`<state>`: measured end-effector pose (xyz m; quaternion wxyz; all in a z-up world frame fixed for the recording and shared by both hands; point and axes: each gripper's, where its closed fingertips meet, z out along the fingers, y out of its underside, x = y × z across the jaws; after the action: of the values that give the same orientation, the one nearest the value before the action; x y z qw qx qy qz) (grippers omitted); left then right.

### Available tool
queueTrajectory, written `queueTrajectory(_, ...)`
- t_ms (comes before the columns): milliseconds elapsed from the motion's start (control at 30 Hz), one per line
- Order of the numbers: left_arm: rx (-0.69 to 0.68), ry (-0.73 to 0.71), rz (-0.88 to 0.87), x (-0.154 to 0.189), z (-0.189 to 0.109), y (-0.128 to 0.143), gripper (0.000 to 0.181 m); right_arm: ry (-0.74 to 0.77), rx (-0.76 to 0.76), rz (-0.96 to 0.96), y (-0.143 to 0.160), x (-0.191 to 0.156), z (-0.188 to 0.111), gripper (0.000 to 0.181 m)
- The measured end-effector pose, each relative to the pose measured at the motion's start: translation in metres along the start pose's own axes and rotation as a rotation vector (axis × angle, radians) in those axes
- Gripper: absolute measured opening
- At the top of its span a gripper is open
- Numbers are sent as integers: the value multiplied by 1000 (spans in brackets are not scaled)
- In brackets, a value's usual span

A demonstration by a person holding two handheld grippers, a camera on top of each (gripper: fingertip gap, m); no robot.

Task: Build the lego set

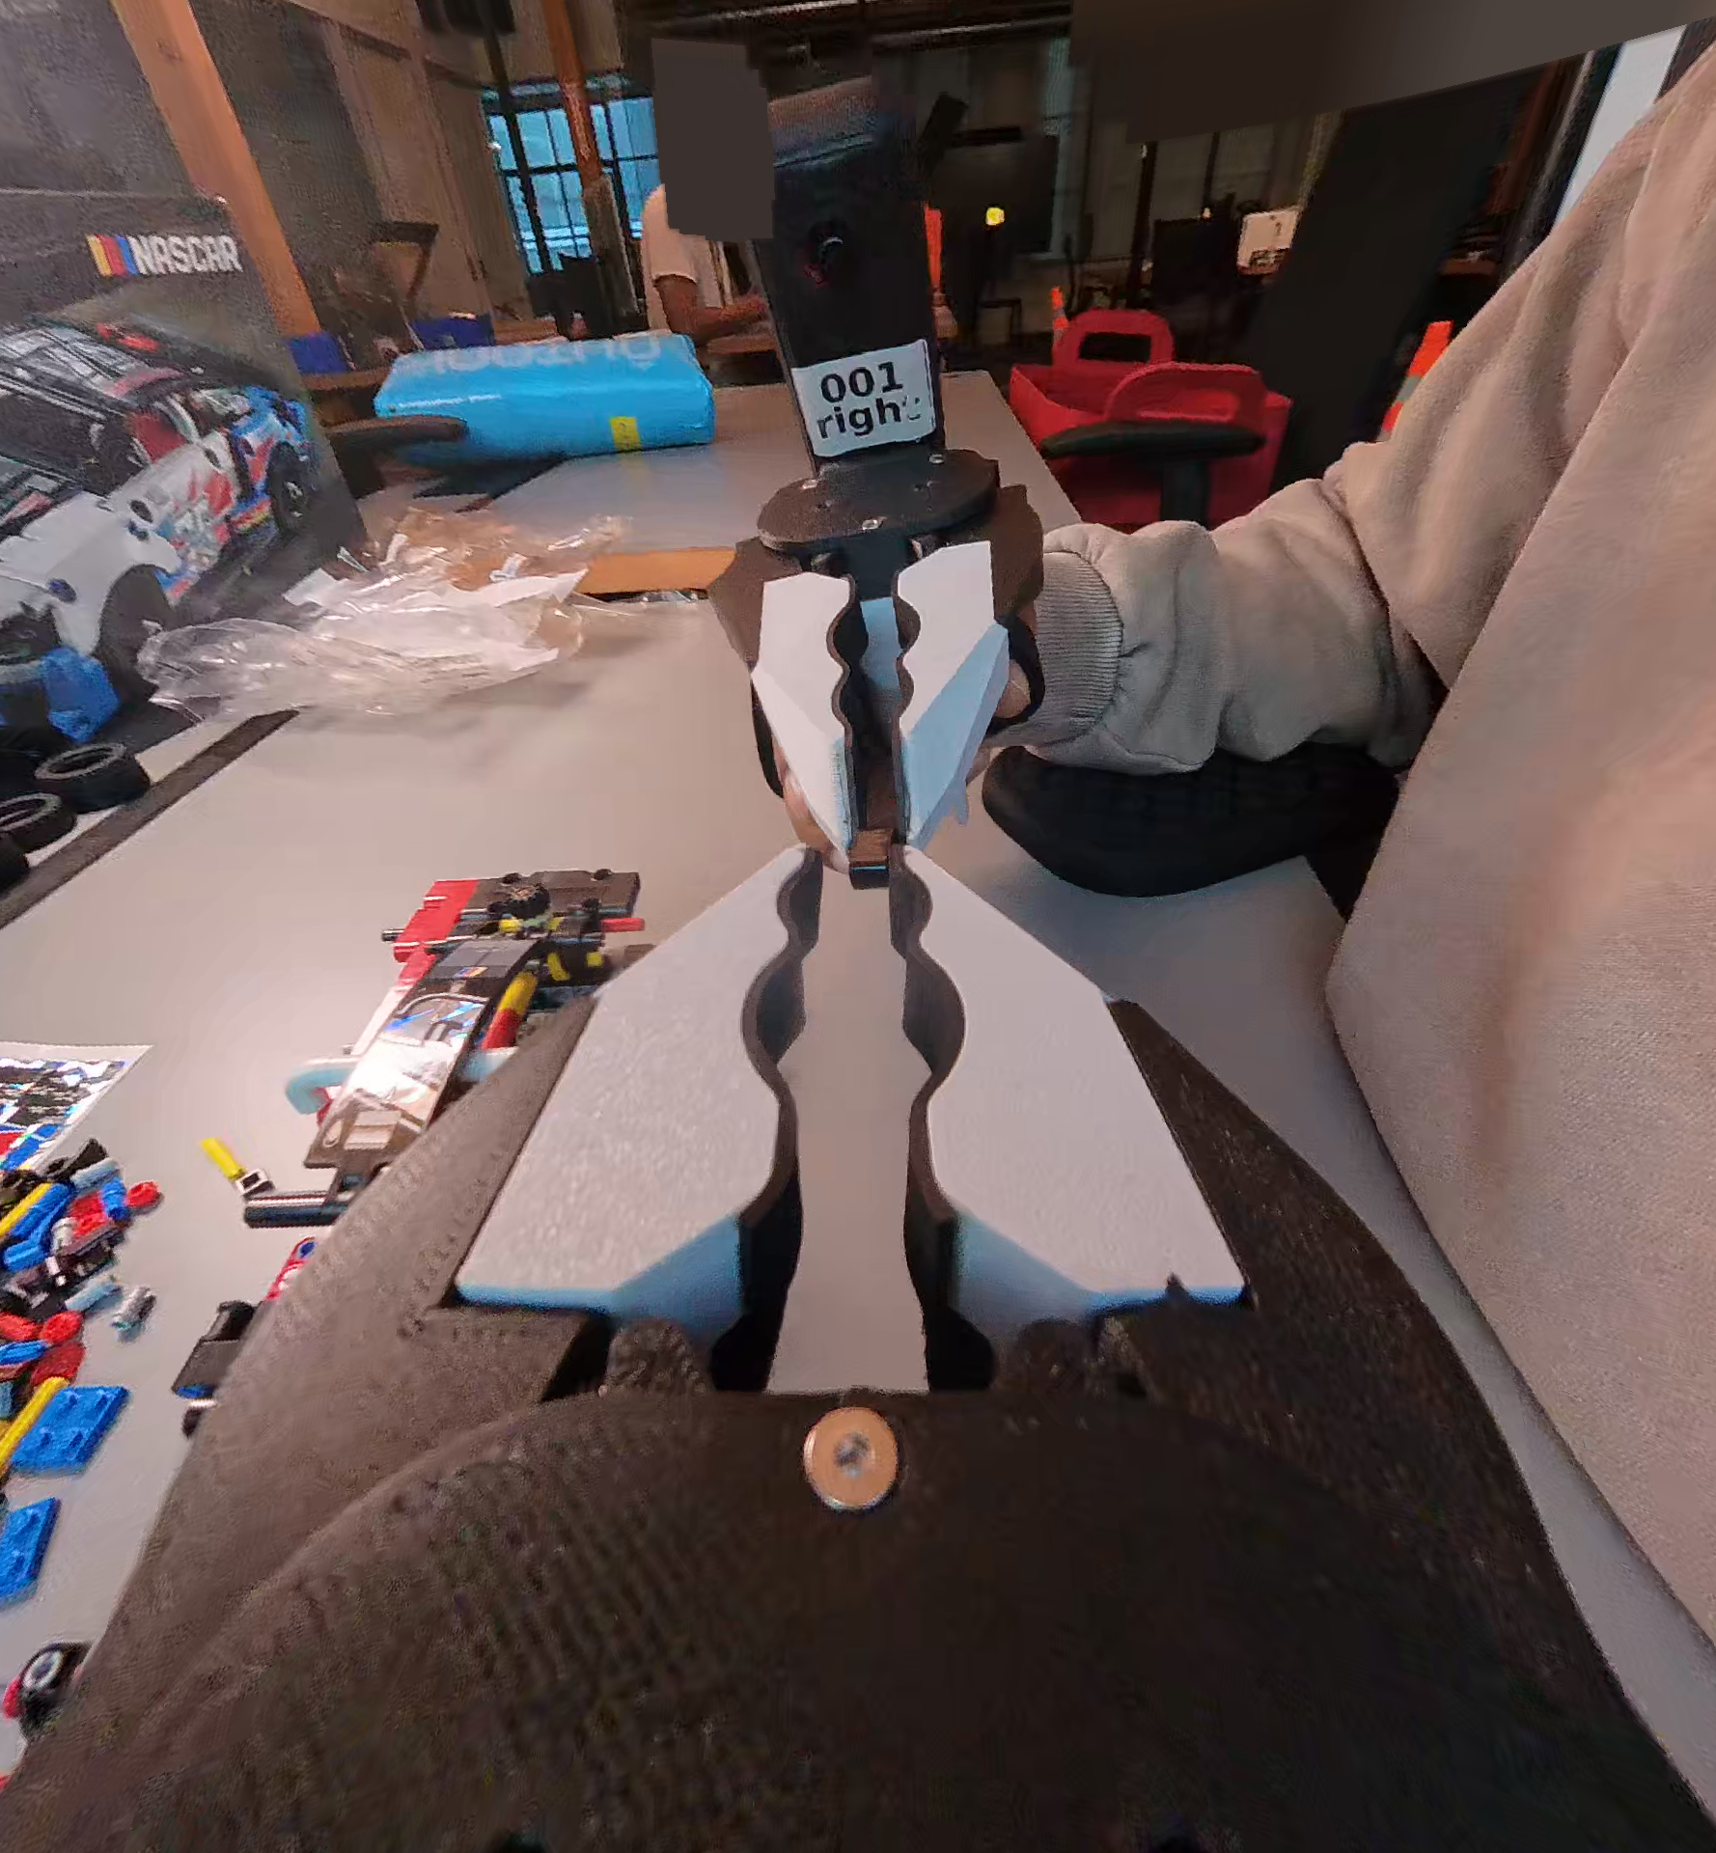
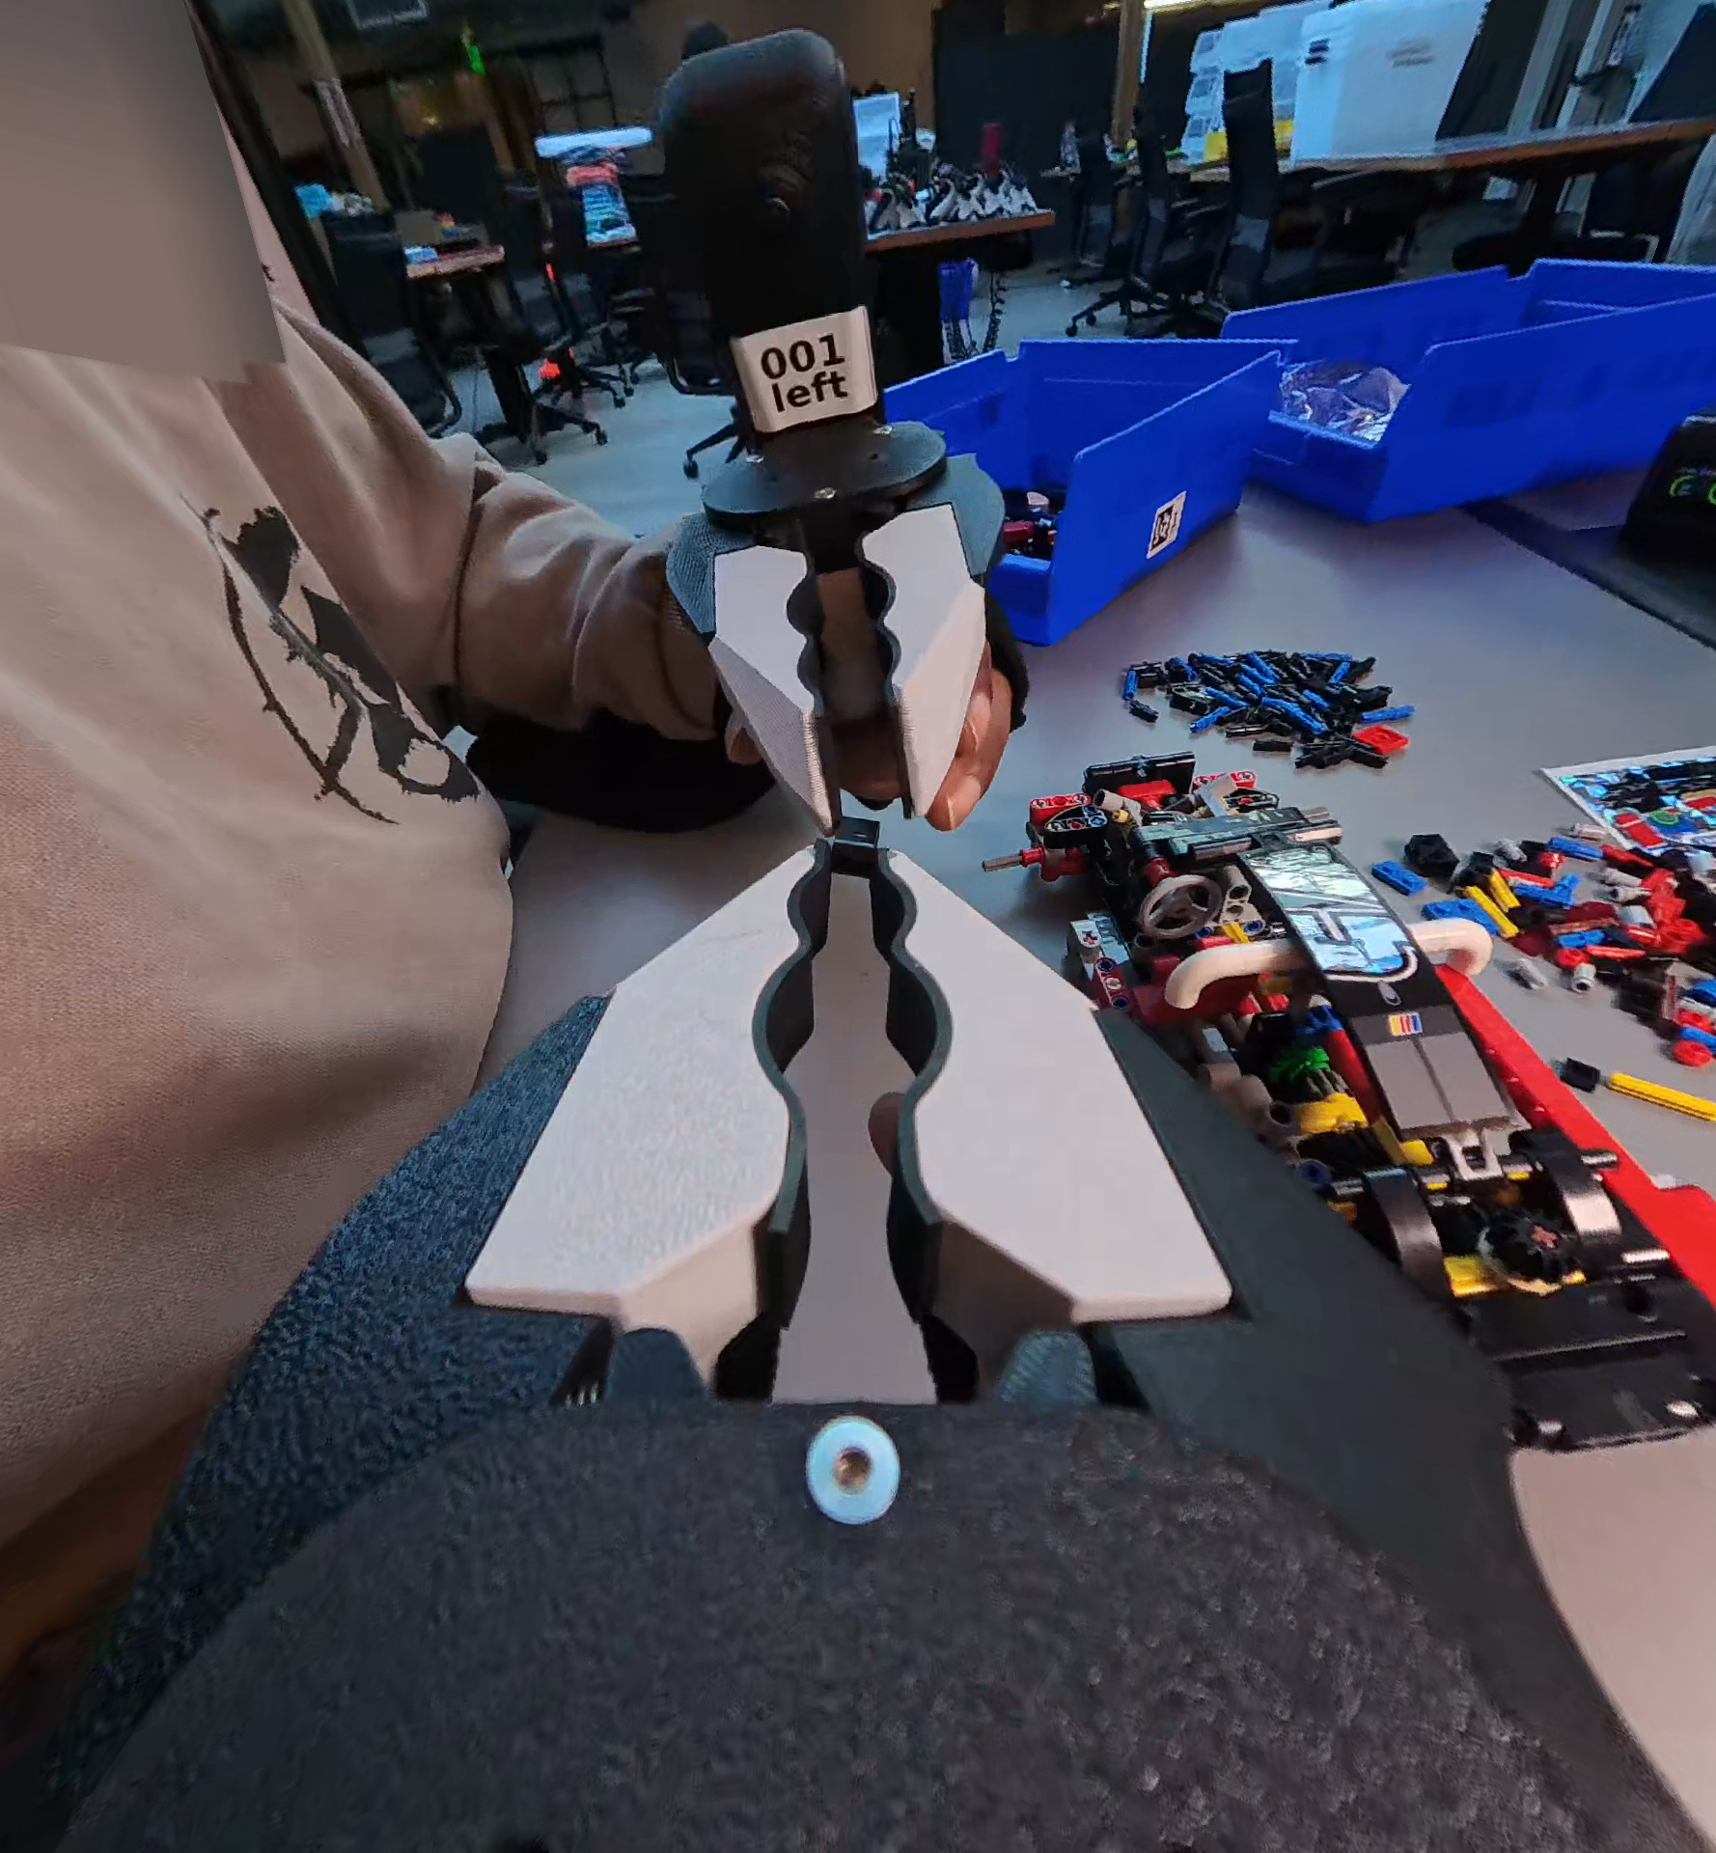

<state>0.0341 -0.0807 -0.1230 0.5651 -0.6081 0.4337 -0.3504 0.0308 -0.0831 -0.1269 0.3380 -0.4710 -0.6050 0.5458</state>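
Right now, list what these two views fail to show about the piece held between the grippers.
- Small black piece: its shape, and whether it is one part or two, is too small to tell in either view; the fingertips cover it.
- Which gripper bears the hold: left gripper and right gripper both meet it tip to tip.
- Partly built car: its near end is cut off by the right view's edge.

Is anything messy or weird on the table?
Nothing looks broken. It is messy, though: crumpled clear plastic bags lie by the set's box, and loose bricks are scattered beside the half-built car. Both claws, left claw and right claw, pinch one small black piece between them.
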Motion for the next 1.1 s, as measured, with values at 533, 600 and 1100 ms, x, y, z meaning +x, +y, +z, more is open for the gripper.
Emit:
queueTrajectory(533,-155,109,0,6,14,-5,9,12,16,-96,-5,-5,-15,5)
queueTrajectory(600,-190,123,11,6,17,-3,6,20,20,-99,-5,-3,-17,5)
queueTrajectory(1100,-267,184,-23,1,29,-7,9,48,28,-102,-5,4,-29,5)
